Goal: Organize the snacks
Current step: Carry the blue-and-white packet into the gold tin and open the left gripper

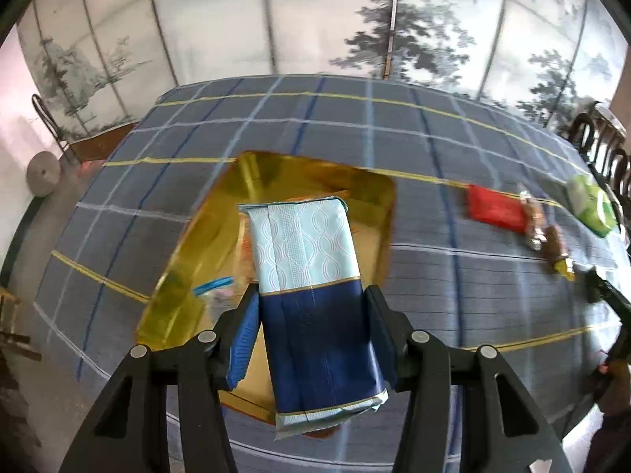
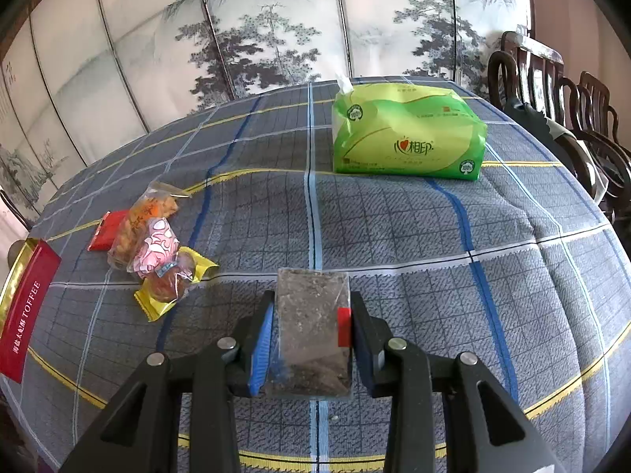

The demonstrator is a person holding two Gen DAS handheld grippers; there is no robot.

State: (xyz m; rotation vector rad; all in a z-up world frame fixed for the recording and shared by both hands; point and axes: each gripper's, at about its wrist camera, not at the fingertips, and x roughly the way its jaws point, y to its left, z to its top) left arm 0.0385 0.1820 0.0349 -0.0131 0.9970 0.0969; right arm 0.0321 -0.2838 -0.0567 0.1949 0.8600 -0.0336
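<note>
My left gripper point(image 1: 311, 307) is shut on a long blue-and-pale-blue snack packet point(image 1: 311, 276) and holds it above the gold box point(image 1: 189, 276), which has a small blue-edged packet point(image 1: 213, 285) inside. My right gripper point(image 2: 309, 315) is shut on a clear packet of dark crumbly snack point(image 2: 311, 323), just above the checked tablecloth. A pile of loose snacks lies to its left: a red packet point(image 2: 104, 230), an orange one point(image 2: 152, 213), a pink-and-white one point(image 2: 155, 248) and a yellow-ended one point(image 2: 173, 280). The pile also shows in the left wrist view point(image 1: 497, 209).
A green tissue pack point(image 2: 410, 134) stands at the far side of the table point(image 2: 394, 236). The box's red TOFFEE lid wall point(image 2: 27, 307) is at the left edge. Dark wooden chairs point(image 2: 560, 90) line the right side. A painted folding screen stands behind.
</note>
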